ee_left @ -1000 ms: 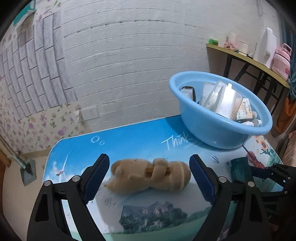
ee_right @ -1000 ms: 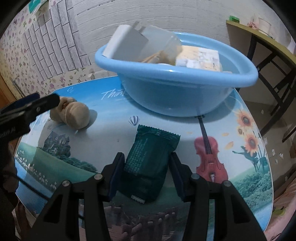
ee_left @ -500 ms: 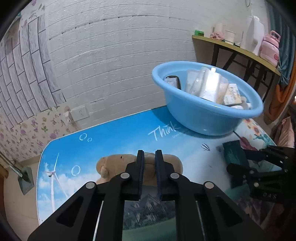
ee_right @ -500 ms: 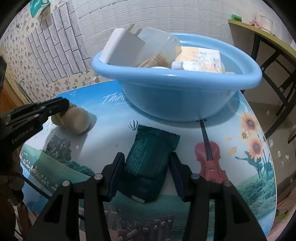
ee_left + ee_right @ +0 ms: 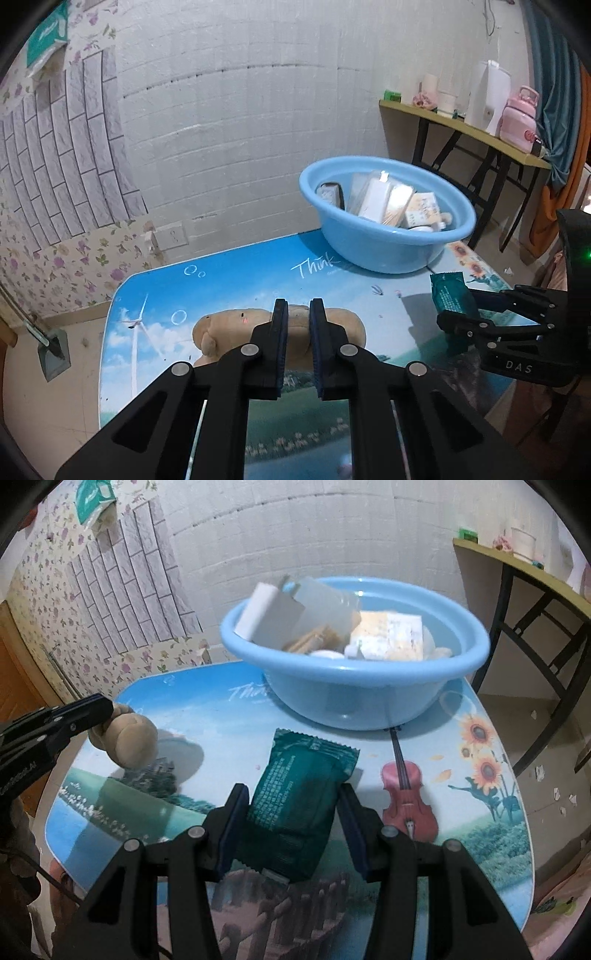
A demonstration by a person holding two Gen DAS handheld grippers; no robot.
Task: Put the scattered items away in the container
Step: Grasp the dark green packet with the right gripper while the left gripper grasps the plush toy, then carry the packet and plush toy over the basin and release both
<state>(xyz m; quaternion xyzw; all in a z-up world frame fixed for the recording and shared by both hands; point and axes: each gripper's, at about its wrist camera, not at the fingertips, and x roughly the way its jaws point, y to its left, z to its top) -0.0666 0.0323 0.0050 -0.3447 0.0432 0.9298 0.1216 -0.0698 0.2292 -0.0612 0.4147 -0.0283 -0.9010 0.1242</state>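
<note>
A tan plush toy [image 5: 229,332] hangs just above the picture-printed table [image 5: 221,273], and my left gripper [image 5: 298,306] is shut on its middle. In the right wrist view the toy [image 5: 129,738] casts a shadow on the tabletop beside the left gripper [image 5: 105,709]. My right gripper [image 5: 291,790] is shut on a dark green snack packet [image 5: 310,753], held slightly off the table. That packet [image 5: 448,295] and the right gripper [image 5: 456,308] also show at the right of the left wrist view. The blue basin [image 5: 354,701] stands at the table's far side, beyond both grippers.
The basin [image 5: 369,254] holds several boxes and packets. Behind it is a white brick wall. A side table [image 5: 461,129] to the right carries a pink bottle [image 5: 517,118] and a white jug. A dustpan [image 5: 51,350] lies on the floor at the left.
My left gripper closed from wide open onto the plush toy and raised it off the table. My right gripper, holding the green packet throughout, rose a little too.
</note>
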